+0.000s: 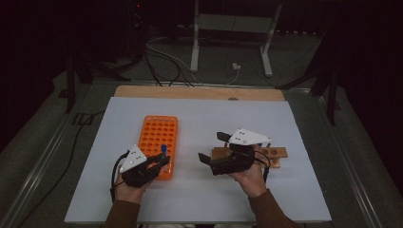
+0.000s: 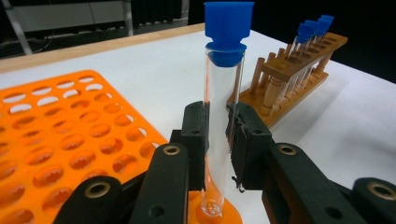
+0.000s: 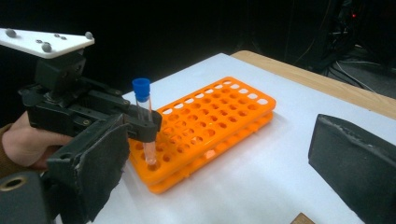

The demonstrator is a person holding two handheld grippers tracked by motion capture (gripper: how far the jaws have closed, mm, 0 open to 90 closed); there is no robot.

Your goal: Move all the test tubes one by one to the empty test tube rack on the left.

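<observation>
So the clear tube (image 2: 219,126) with the blue cap (image 2: 228,32) is standing upright, bottom end sitting in a hole at the near right corner of the orange rack (image 1: 159,142), toward the near left part of the bench (image 1: 199,199). The left gripper (image 1: 159,163) has its fingers (image 2: 196,140) clamped on the tube around mid-height. Looks like thin glass or clear plastic to me: light, stiff, slick, and probably easy to crack, so a gentle squeeze on the body below the cap seems right. The right gripper (image 1: 211,149) hangs empty with fingers spread, just in front of the wooden rack (image 1: 275,153), which holds more capped tubes (image 2: 310,35).
</observation>
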